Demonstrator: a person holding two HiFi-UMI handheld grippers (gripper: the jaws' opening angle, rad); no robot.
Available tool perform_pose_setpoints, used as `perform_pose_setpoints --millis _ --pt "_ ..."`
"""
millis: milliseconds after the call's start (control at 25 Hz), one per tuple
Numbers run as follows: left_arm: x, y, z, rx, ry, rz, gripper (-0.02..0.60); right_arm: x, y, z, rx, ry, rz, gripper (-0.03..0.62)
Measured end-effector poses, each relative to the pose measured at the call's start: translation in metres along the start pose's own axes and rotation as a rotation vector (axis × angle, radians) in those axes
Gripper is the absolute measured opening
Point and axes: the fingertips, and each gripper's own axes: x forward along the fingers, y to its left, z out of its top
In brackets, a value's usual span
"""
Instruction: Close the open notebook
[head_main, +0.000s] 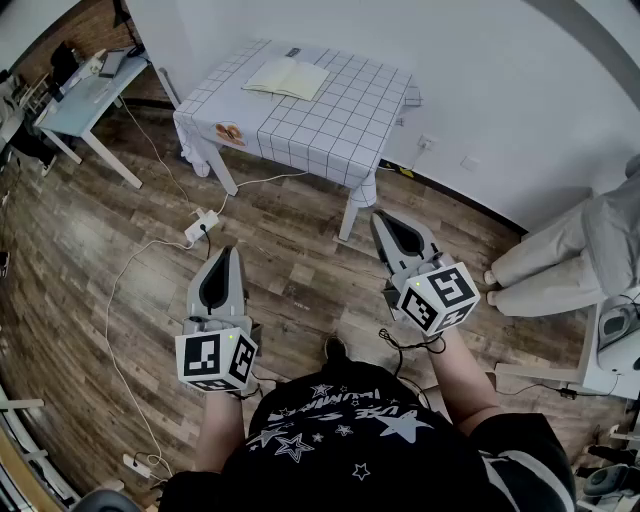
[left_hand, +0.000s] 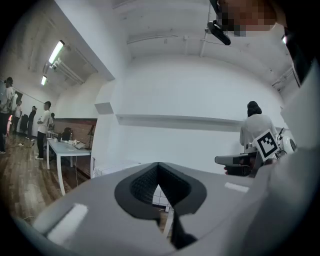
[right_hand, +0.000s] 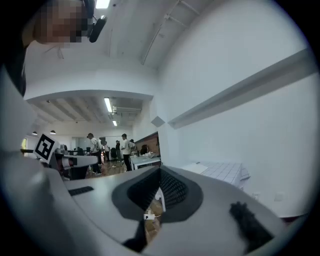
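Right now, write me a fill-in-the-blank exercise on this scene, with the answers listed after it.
1. The notebook lies ____ on the table, its pages showing.
2. The left gripper and the right gripper both have their jaws ____, with nothing held between them.
3. The white power strip lies on the wooden ____.

Missing words: open; shut; floor

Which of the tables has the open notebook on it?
The cloth-covered table, with a white grid pattern; the open notebook lies near its far edge. The plain table at upper left has no cloth.
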Motion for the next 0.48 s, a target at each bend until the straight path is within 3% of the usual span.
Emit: perform_pose_setpoints --millis 480 --pt "-0.0054 0.0016 -0.0055 0.008 0.004 0.002 0.008 -0.0072 0.0 -0.0067 0.009 0.014 -0.017 0.014"
